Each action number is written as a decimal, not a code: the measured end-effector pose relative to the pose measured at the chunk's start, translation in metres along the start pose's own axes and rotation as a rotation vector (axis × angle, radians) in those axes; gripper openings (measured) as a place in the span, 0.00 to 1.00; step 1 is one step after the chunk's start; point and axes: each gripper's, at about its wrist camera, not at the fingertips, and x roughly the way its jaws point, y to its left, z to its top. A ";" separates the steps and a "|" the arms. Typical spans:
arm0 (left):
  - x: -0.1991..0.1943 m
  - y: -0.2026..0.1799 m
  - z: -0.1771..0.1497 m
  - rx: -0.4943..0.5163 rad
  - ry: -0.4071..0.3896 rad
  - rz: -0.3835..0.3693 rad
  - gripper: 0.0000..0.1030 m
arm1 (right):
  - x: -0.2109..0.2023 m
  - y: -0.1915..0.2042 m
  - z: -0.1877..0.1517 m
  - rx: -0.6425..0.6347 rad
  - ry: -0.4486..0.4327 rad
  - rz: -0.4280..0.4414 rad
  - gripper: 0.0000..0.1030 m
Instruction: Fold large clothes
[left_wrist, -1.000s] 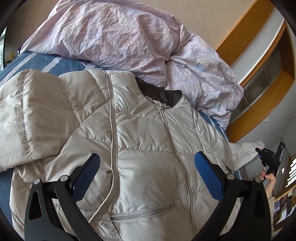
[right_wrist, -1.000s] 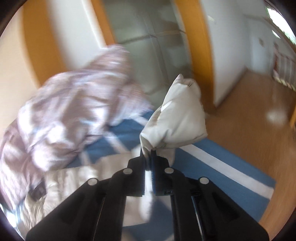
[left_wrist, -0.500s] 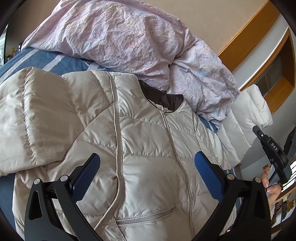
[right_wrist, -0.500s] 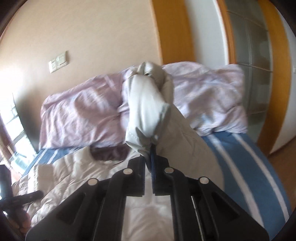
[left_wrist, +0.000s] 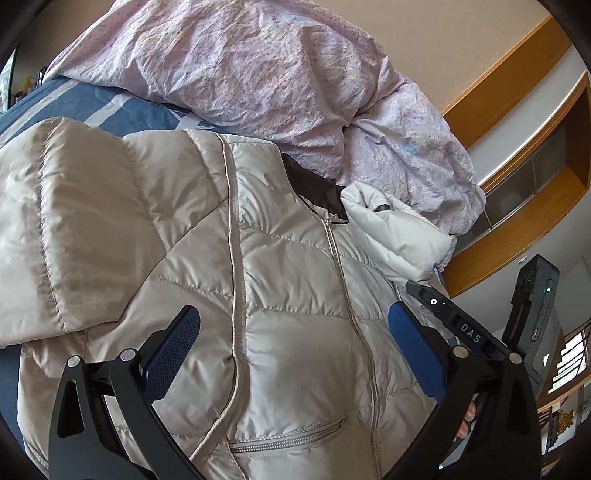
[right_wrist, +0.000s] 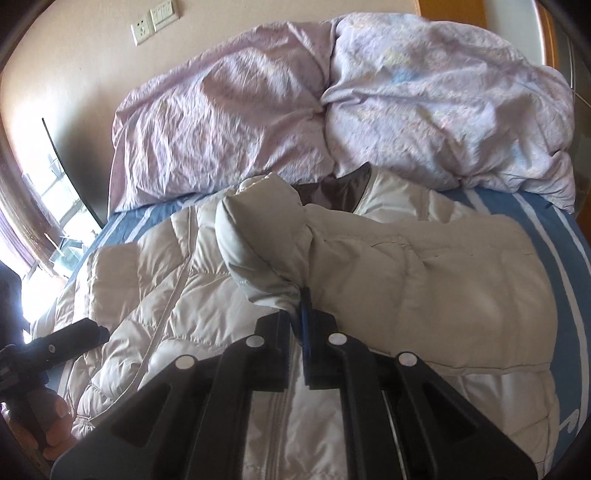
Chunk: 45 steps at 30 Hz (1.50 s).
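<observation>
A beige quilted puffer jacket (left_wrist: 295, 295) lies front up on the bed, zipped, with its dark collar toward the pillows. One sleeve (left_wrist: 81, 236) is folded across the chest on the left. My left gripper (left_wrist: 291, 343) is open and empty, hovering over the jacket's lower front. My right gripper (right_wrist: 303, 314) is shut on the cuff of the other sleeve (right_wrist: 424, 280) and holds it over the jacket's chest. That sleeve (left_wrist: 395, 232) and the right gripper (left_wrist: 417, 290) also show in the left wrist view.
A rumpled lilac duvet (left_wrist: 280, 77) is piled at the head of the bed, just beyond the collar. The blue striped bedsheet (right_wrist: 554, 236) shows around the jacket. A wooden-framed wardrobe (left_wrist: 517, 206) stands at the right and a window (right_wrist: 55, 206) at the left.
My right gripper has carried the sleeve from out beside the bed up and inward over the jacket's chest. My left gripper stayed open over the jacket's front.
</observation>
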 end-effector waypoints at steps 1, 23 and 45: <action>0.000 0.000 0.000 0.000 0.000 -0.003 0.99 | 0.002 0.003 0.000 -0.003 0.004 0.004 0.06; -0.019 0.006 0.001 0.003 -0.032 0.003 0.99 | 0.046 0.045 -0.031 -0.168 0.207 0.006 0.65; -0.155 0.106 -0.050 -0.107 -0.307 0.273 0.99 | 0.088 -0.001 -0.025 -0.062 0.190 -0.284 0.48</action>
